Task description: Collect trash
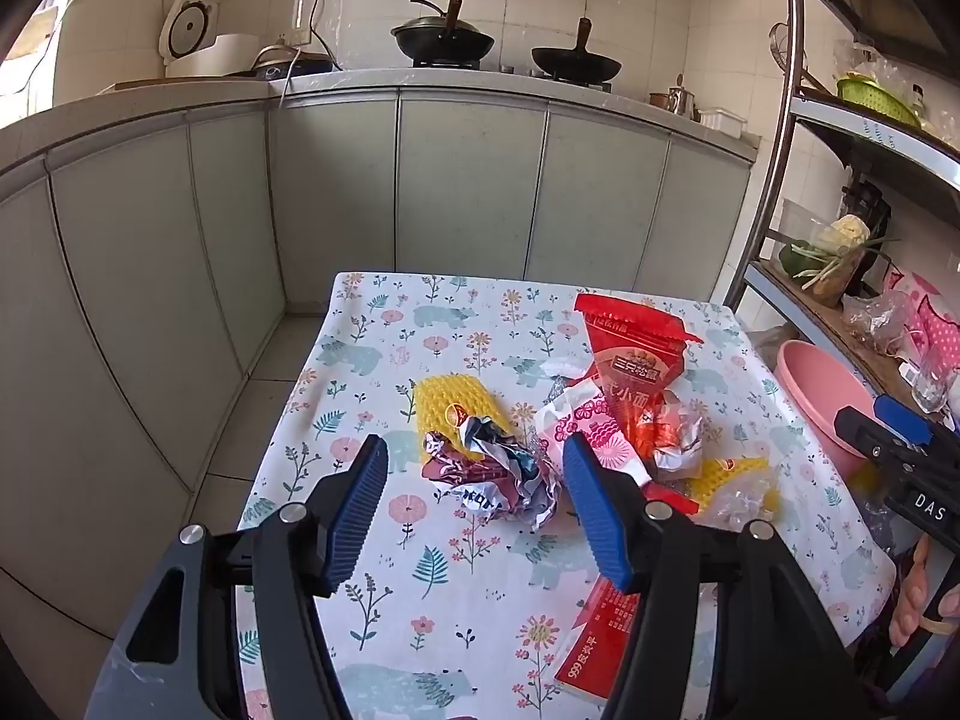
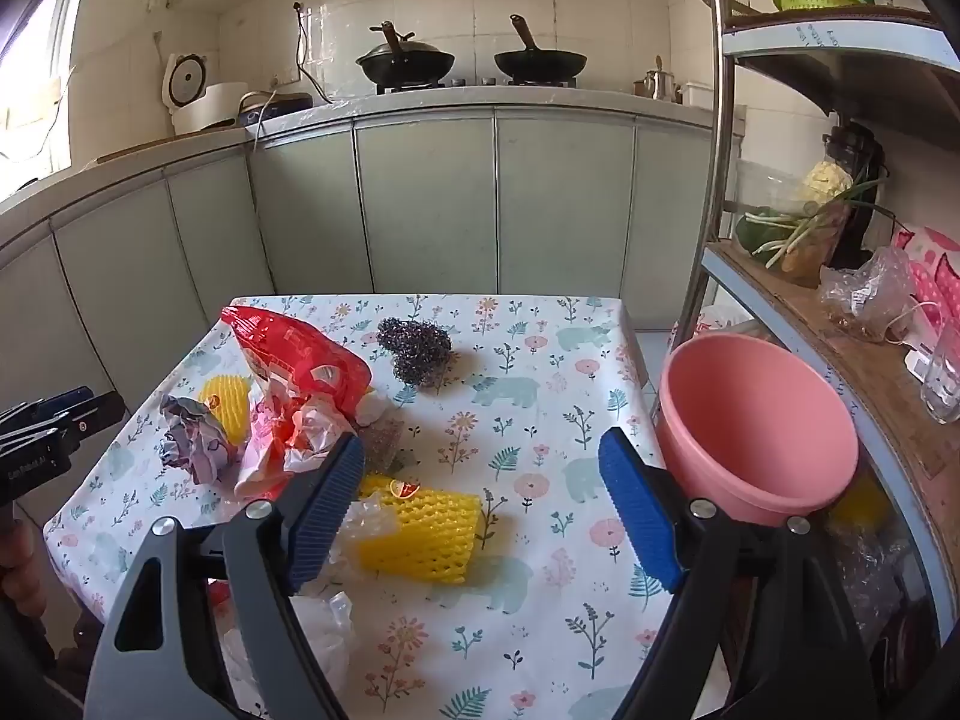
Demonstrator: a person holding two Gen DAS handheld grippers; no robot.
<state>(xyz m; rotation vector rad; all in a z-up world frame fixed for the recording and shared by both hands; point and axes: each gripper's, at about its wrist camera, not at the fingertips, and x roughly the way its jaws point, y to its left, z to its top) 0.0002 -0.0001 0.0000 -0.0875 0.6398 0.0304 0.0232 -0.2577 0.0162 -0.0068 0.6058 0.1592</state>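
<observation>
The left gripper (image 1: 474, 480) has its jaws spread wide, blue pads (image 1: 359, 504) facing each other, holding nothing. The right gripper (image 2: 480, 492) is also spread wide, with nothing held. A bare hand (image 1: 924, 594) shows under the right gripper's body.

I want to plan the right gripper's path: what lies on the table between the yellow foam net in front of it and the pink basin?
In the right wrist view, only bare floral tablecloth lies between the yellow foam net and the pink basin.

Glossy crinkled foil wrapper (image 1: 492, 474), yellow foam netting (image 2: 420, 534), smooth plastic basin (image 2: 762, 420).
</observation>
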